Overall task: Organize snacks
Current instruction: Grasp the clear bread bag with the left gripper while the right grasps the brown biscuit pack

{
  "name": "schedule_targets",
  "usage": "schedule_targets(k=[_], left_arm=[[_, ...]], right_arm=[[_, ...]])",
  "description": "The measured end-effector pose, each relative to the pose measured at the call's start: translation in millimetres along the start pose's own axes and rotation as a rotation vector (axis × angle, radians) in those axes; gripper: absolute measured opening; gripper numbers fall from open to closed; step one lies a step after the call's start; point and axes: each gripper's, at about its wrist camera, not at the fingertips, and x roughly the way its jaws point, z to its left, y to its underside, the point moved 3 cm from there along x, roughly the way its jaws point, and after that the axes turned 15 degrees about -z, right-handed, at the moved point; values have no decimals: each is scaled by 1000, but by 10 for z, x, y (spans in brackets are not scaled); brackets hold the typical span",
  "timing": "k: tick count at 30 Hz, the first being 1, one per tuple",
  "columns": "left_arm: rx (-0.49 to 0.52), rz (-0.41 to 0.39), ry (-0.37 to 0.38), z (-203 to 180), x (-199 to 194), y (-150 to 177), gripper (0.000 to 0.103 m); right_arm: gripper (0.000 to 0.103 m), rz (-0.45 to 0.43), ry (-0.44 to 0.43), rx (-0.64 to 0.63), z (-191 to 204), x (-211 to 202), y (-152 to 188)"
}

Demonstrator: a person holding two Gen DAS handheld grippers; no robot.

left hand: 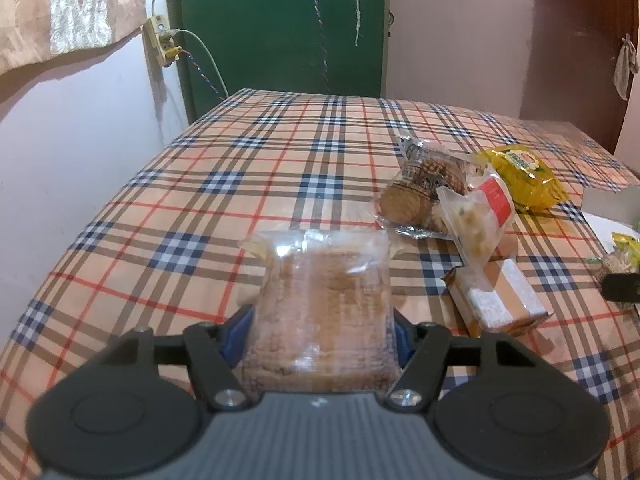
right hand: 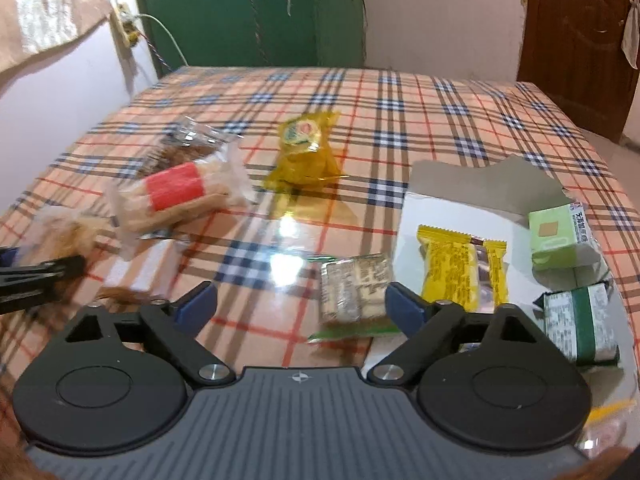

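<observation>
At the left of the worktop [left hand: 192, 184], which wears a plaid cloth, the left gripper [left hand: 322, 332] has its blue fingers [left hand: 236, 338] clamped on the sides of a clear packet of brown cake [left hand: 320, 304], held just above the cloth near the front edge. To its right, toward the middle, lies a loose heap not yet sorted: a clear bag of round biscuits [left hand: 416, 196], a red-labelled pastry packet [left hand: 480, 216] leaning over it, a tan wrapped bar [left hand: 500, 300] in front, and a yellow packet [left hand: 524, 172] just beyond, nearer the far edge.

Further right, the right gripper [right hand: 300, 308] hangs over the front of the worktop with its fingers [right hand: 198, 306] spread wide and nothing between them. Just ahead of its right finger sits a silvery printed packet [right hand: 356, 288], touching the left edge of a flat white tray [right hand: 448, 208] of opened card. In the tray lie a yellow wrapped bar [right hand: 452, 272], a small pale green box [right hand: 556, 236] and a green-and-silver packet [right hand: 580, 324] at the front right corner.

By my reckoning the sorting is under way but less than half done: three snacks are gathered in the tray, one waits at its edge, one is in hand, and four remain in the heap.

The right wrist view is smeared at its left side, so the heap there is hard to read. The tray's near edge is hidden behind the gripper body, and the print on the packets is too small to make out.
</observation>
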Motion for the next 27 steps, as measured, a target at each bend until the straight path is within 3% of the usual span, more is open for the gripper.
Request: schedule_targets(k=[3, 5, 7, 9, 16, 27], left_arm=[[-16, -4, -11, 32, -1, 6, 65], [-23, -6, -15, 52, -4, 10, 65], [-25, -8, -20, 66, -10, 9, 65], [-29, -11, -28, 75, -13, 4, 65], [-38, -27, -34, 72, -123, -68, 65], [-60, -83, -17, -67, -527, -227, 65]], right_arm=[[102, 11, 14, -23, -56, 111, -22], [83, 41, 24, -27, -114, 201, -11], [81, 40, 26, -26, -175, 244, 2], [58, 38, 41, -39, -192, 273, -7], [56, -2, 29, -22, -99, 140, -39], [56, -88, -2, -28, 137, -493, -136]])
